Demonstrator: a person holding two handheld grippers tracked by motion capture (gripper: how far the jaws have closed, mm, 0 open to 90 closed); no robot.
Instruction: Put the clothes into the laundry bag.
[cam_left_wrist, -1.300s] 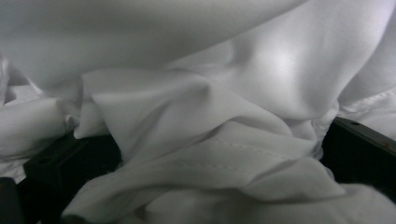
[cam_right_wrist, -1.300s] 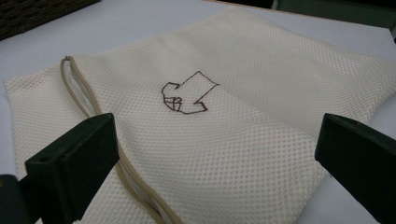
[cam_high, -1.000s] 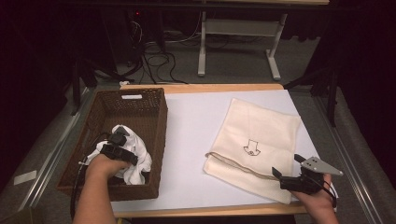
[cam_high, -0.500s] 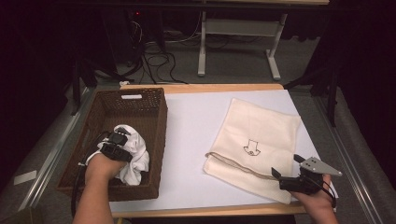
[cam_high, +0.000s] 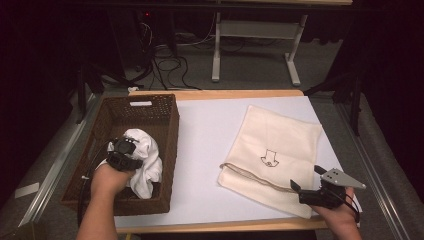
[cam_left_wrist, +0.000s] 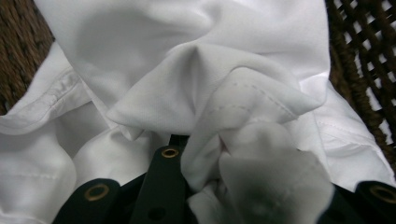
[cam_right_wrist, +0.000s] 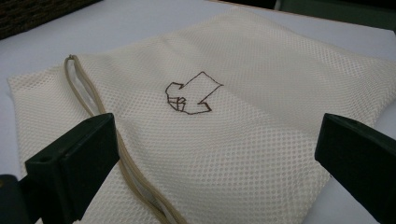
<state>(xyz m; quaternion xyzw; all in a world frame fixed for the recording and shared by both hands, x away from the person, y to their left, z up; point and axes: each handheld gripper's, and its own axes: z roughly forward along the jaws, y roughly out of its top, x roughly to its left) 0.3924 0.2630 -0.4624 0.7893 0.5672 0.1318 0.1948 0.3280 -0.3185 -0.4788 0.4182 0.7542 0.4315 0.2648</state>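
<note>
A crumpled white cloth (cam_high: 144, 159) lies in the brown wicker basket (cam_high: 115, 112) at the table's left. My left gripper (cam_high: 125, 150) is down in the basket on that cloth. Its jaws have just been closing, and in the left gripper view a bunched fold of the white cloth (cam_left_wrist: 201, 93) is pinched between the jaws of the left gripper (cam_left_wrist: 266, 172). A cream mesh bag (cam_high: 280, 145) with a small brown emblem lies flat at the right. My right gripper (cam_high: 306, 177) hovers open over the bag's near edge. The right gripper (cam_right_wrist: 217, 154) has its jaws wide apart above the mesh bag (cam_right_wrist: 261, 70).
A beige drawstring (cam_right_wrist: 88, 98) runs along the bag's open end. A white sheet (cam_high: 210, 150) covers the tabletop between basket and bag. Beyond the table's far edge are a dark floor, cables and a desk frame (cam_high: 255, 40).
My left gripper has shifted slightly forward onto the cloth and shut on a fold of it, gathering the cloth up. The right gripper has not moved.
</note>
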